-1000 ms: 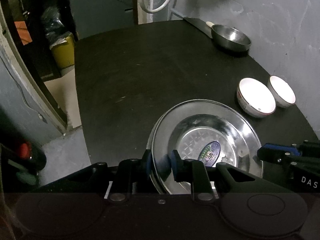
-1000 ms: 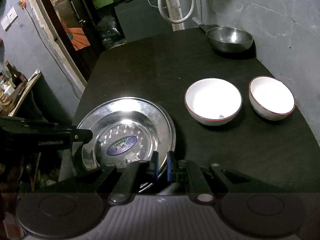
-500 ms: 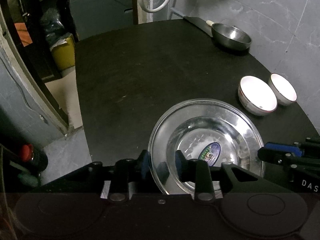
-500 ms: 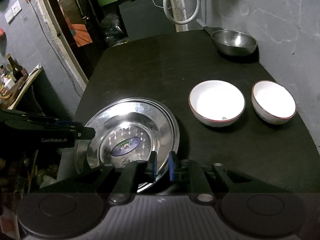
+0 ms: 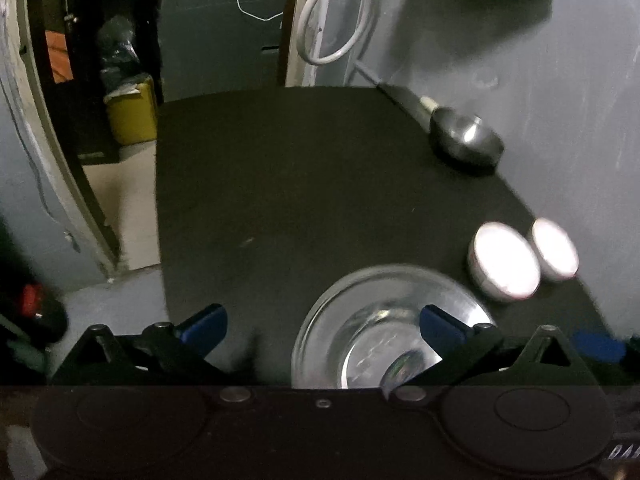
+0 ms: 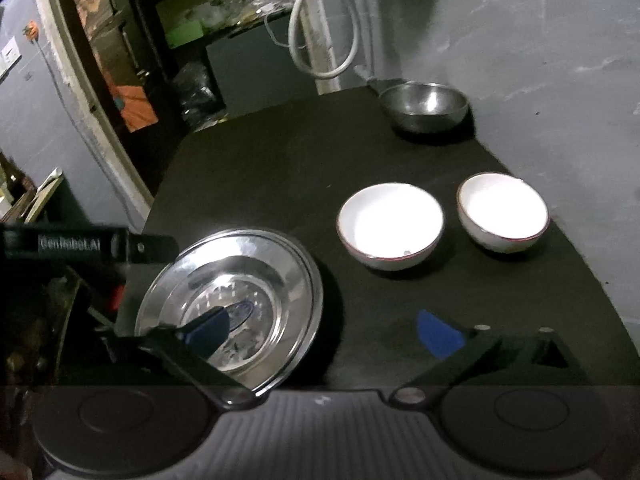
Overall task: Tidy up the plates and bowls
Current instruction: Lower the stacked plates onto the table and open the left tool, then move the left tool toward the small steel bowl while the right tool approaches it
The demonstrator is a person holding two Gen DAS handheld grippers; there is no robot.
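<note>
While resting flat near the black table's near-left edge, steel plate lies free; rim sits between the opening, spread left gripper pads, untouched; likewise right gripper, opening, straddles the rim; two white bowls beside.

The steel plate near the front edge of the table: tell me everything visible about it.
The steel plate is round, shiny metal with a broad raised rim and a flat sunken centre bearing an oval blue sticker. A second rim line at its edge suggests another plate beneath, though that is not certain. It lies flat on the dark table, left of the two white bowls and apart from them. Both grippers' jaws are opening; the left gripper and right gripper straddle its rim without pressing on it.
</note>
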